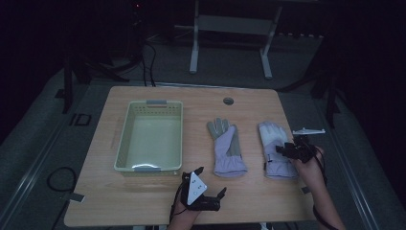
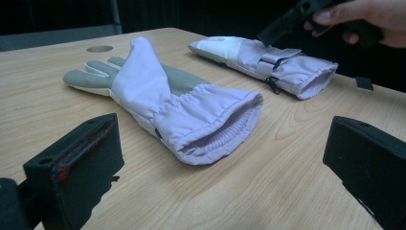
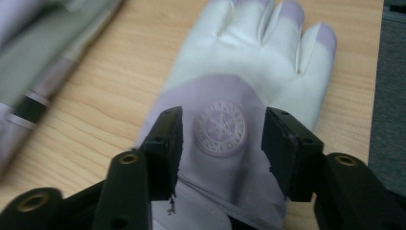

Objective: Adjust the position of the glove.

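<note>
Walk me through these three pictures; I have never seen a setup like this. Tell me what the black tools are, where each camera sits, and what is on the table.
A person sits at a wooden table and holds a hand-held gripper in each hand; there is no robot arm. The high view looks down from above. The other two cameras ride on the grippers and look out between their black fingers.

On the table lie a pale green basket, which looks empty, and two lilac gloves. The left gripper rests near the table's front edge, fingers wide apart, facing the cuff of the left glove. The right gripper hovers just over the right glove, its fingers apart on either side of a round emblem. Nothing is held.
</note>
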The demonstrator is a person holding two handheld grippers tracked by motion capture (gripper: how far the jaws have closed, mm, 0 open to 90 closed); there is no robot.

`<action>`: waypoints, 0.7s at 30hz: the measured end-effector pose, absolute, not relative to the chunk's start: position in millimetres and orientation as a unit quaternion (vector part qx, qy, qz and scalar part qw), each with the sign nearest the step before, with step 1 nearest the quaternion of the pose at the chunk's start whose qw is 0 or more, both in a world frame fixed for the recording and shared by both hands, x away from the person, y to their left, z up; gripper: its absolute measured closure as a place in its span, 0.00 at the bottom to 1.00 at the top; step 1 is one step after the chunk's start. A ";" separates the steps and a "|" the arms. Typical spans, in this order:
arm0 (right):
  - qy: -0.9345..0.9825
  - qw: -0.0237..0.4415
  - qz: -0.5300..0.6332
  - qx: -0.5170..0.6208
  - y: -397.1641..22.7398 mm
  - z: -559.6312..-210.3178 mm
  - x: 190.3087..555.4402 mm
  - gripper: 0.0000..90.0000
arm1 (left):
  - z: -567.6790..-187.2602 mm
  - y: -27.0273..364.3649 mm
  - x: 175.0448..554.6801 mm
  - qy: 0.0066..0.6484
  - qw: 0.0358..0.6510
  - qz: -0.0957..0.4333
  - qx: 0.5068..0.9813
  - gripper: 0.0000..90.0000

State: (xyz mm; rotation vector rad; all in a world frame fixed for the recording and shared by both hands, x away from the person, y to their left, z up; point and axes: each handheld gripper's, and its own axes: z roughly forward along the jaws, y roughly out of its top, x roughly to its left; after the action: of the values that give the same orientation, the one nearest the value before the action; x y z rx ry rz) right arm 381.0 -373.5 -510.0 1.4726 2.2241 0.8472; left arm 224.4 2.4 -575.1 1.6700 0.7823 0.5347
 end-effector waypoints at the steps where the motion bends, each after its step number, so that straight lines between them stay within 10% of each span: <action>1: 0.787 0.170 0.291 0.517 -373.0 -514.3 381.3 0.54 | -575.1 2.2 224.4 0.334 0.574 0.228 0.712 0.00; 21: 0.762 0.138 0.313 0.550 -376.5 -524.4 376.6 0.89 | -575.1 2.6 224.7 0.336 0.572 0.228 0.712 0.00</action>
State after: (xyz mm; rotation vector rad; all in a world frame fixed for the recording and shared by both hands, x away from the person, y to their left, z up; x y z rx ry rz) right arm 376.6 -376.5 -524.4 1.5912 2.2045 0.9040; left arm 224.7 2.6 -575.1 1.6705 0.7873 0.5346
